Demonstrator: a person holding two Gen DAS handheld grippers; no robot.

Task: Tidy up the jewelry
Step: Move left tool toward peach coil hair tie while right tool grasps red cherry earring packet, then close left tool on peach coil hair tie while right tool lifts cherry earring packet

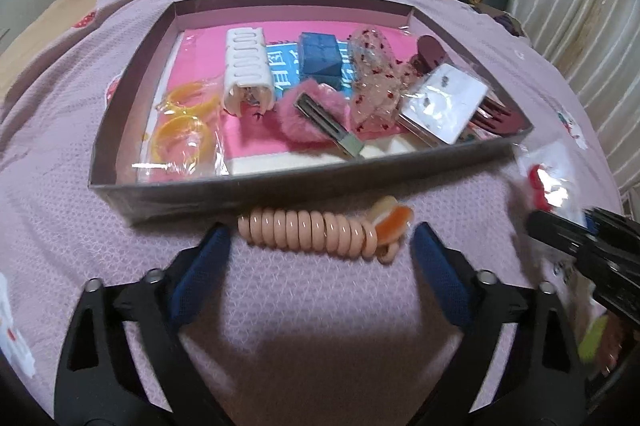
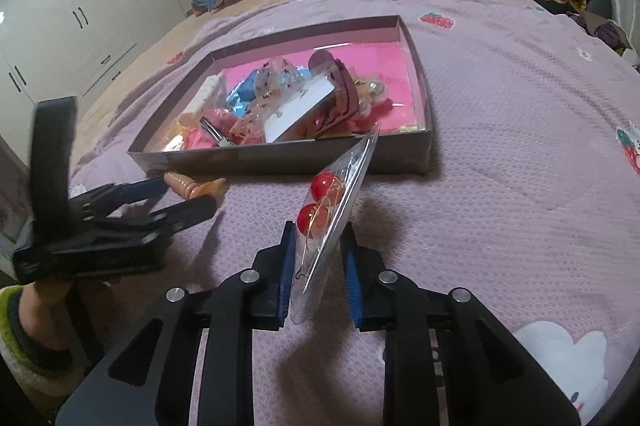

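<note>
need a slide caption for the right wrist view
Right gripper pinches a clear packet of red ball earrings above the pink bedspread, near the jewelry tray.

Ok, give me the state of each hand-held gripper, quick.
Left hand-held gripper: open, fingers either side of the peach spiral hair tie, not gripping it.
Right hand-held gripper: shut on the clear packet of red bead earrings.

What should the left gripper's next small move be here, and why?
Probably close the left gripper on the peach coil hair tie. Its open fingers already flank the coil, which lies on the bedspread just outside the tray, while the right gripper already pinches the bagged red earrings.
</note>
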